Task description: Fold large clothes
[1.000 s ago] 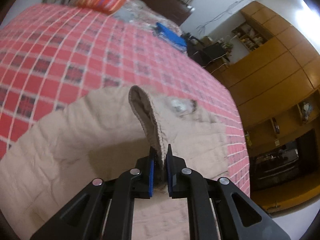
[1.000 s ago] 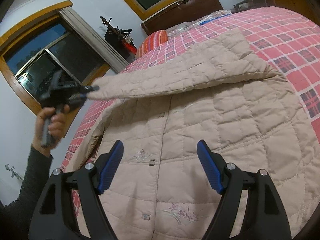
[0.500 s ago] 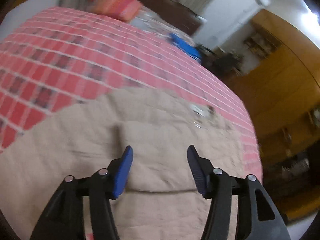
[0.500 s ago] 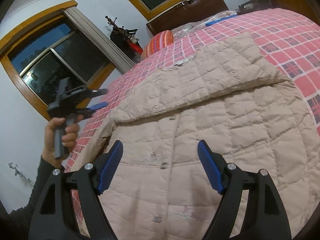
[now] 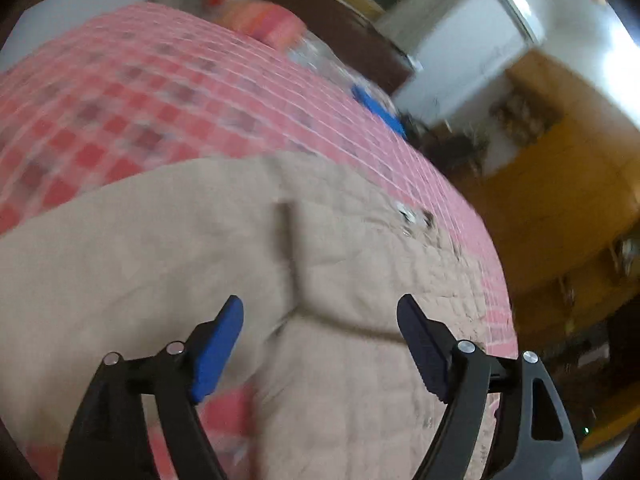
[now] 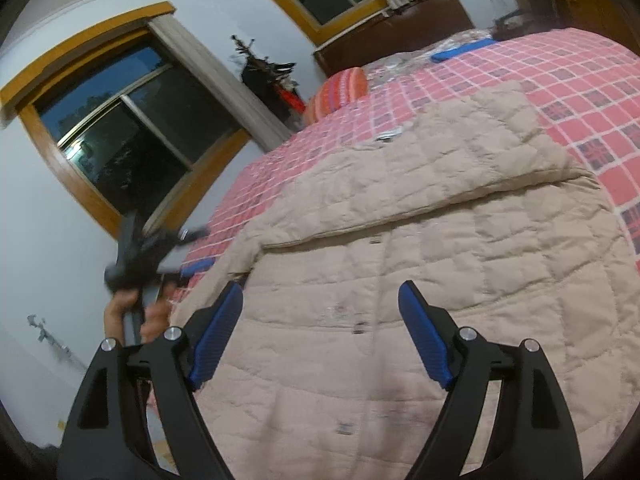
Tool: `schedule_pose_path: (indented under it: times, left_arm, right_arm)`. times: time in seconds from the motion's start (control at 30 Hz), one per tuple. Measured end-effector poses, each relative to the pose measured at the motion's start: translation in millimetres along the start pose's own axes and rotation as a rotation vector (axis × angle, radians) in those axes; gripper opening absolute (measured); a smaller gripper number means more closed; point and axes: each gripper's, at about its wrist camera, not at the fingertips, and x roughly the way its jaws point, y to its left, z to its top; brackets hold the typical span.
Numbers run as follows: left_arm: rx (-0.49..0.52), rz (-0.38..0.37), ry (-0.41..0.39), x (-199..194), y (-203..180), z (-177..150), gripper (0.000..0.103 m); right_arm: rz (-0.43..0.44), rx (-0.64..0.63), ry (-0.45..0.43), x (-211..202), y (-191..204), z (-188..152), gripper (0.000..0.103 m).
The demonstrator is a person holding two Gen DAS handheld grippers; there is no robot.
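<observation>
A beige quilted jacket lies spread on a bed with a red checked cover, one sleeve folded flat across its front. In the left wrist view the same jacket fills the lower half, blurred. My left gripper is open above the jacket with nothing between its blue pads. It also shows in the right wrist view as the left gripper, held in a hand beyond the jacket's left edge. My right gripper hovers open over the jacket's button line.
A striped orange pillow and a blue flat object lie at the head of the bed. A dark wooden headboard and windows stand behind. Wooden cabinets line the far side in the left wrist view.
My left gripper has let go of the sleeve cuff, opened and pulled back to the left. The sleeve has dropped flat across the jacket. The right gripper has stayed open, nearly still.
</observation>
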Motion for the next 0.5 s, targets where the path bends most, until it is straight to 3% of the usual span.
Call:
schedule_pose_path:
  times: [0.17, 0.27, 0.4, 0.5]
  left_arm:
    - [-0.322, 0.128, -0.171, -107, 123, -69, 0.08]
    - [-0.473, 0.19, -0.236, -146, 175, -93, 0.08]
    - [-0.558, 0.226, -0.256, -155, 216, -89, 0.08]
    - [-0.558, 0.218, -0.273, -148, 226, -80, 0.08]
  right_arm:
    - [0.059, -0.056, 0.036, 11, 23, -2, 0.081]
    - [0.1, -0.078, 0.064, 22, 37, -1, 0.081]
    - [0.132, -0.112, 0.081, 28, 56, -4, 0.081]
    - [0.13, -0.124, 0.069, 21, 61, -6, 0.082]
